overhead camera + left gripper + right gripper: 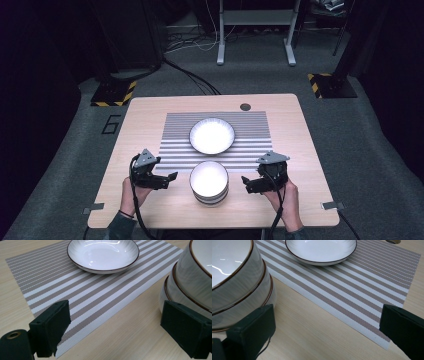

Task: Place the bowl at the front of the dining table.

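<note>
High view: wooden table (150, 112), striped placemat (175, 130), grey carpet (60, 165); both tongs gape, empty.

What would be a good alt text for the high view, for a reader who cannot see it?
A stack of bowls stands on a wooden table between the left gripper and right gripper, both open and apart from it. Behind it, a single bowl sits on a striped mat.

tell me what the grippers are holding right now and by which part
Nothing is held. The left gripper and right gripper sit open on either side of the stacked bowls.
</note>
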Demonstrator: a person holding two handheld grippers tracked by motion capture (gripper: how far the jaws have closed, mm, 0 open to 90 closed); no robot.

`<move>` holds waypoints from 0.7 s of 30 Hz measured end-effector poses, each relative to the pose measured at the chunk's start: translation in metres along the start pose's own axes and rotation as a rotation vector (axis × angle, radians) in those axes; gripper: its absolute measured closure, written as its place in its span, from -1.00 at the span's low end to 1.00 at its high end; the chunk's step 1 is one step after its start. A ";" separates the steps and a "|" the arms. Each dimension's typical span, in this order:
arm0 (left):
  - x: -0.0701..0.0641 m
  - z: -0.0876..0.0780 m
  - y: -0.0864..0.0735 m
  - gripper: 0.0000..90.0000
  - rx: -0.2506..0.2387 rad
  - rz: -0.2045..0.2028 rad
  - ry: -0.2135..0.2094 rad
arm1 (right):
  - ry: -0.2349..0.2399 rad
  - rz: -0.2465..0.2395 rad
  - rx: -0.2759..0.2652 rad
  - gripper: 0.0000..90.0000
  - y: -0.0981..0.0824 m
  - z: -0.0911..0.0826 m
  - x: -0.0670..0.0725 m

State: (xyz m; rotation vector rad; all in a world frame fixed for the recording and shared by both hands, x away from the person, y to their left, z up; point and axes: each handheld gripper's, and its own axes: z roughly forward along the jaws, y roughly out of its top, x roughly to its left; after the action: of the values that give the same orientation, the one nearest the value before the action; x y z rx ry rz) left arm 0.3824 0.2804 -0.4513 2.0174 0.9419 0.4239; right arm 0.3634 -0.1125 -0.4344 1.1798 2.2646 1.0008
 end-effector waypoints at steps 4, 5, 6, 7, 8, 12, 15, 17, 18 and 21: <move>-0.003 0.001 0.006 -0.80 -0.004 0.010 -0.011 | 0.004 -0.014 -0.005 -1.00 0.008 -0.001 0.003; -0.004 0.002 0.007 -0.80 -0.006 0.014 -0.016 | 0.006 -0.012 -0.008 -1.00 0.010 -0.002 0.004; -0.005 0.002 0.009 -0.80 -0.006 0.016 -0.017 | 0.006 -0.012 -0.008 -1.00 0.010 -0.002 0.004; -0.007 0.002 0.011 -0.80 -0.009 0.019 -0.020 | 0.011 -0.017 -0.011 -1.00 0.011 -0.002 0.004; -0.007 0.002 0.012 -0.80 -0.009 0.024 -0.022 | 0.010 -0.018 -0.012 -1.00 0.013 -0.003 0.005; -0.010 0.002 0.017 -0.80 -0.013 0.027 -0.034 | 0.022 -0.021 -0.025 -1.00 0.019 -0.005 0.007; -0.013 0.002 0.022 -0.80 -0.020 0.033 -0.046 | 0.027 -0.019 -0.026 -1.00 0.021 -0.005 0.008; -0.014 0.003 0.025 -0.80 -0.020 0.040 -0.051 | 0.032 -0.027 -0.027 -1.00 0.023 -0.005 0.010; -0.015 0.003 0.026 -0.80 -0.021 0.040 -0.053 | 0.032 -0.033 -0.029 -1.00 0.026 -0.005 0.012; -0.019 0.005 0.030 -0.79 -0.020 0.053 -0.059 | 0.036 -0.030 -0.039 -1.00 0.029 -0.006 0.014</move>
State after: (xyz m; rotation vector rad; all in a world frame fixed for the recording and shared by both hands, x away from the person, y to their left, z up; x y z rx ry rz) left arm 0.3864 0.2524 -0.4285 2.0288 0.8467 0.3983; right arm 0.3678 -0.0921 -0.4088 1.1175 2.2729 1.0575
